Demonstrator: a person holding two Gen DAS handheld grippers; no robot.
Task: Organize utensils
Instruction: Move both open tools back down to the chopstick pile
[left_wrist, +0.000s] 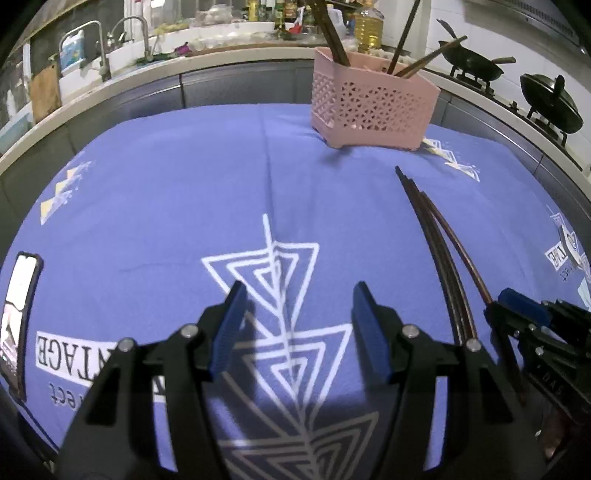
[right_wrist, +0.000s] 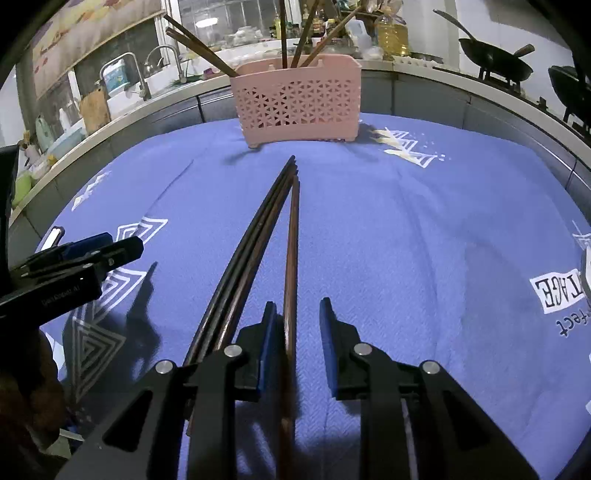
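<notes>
the reddish-brown chopstick (right_wrist: 292, 258) is lying on the blue cloth (right_wrist: 406, 240) over the worktop, pointing at the pink utensil basket (right_wrist: 299, 107). the right gripper (right_wrist: 298, 325) is straddling its near end, jaws narrow, not yet pinching (dark chopsticks (right_wrist: 251, 251) lying just left). the left gripper (left_wrist: 297, 321) is hovering wide, empty.

Dim overhead light, soft shadows, heavy fisheye bending, dark corners.

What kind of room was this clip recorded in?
Most likely a home kitchen. A sink with faucets sits in the counter behind the blue-clothed table, woks rest on a gas stove, and a bottle of cooking oil stands near the pink utensil basket.
</notes>
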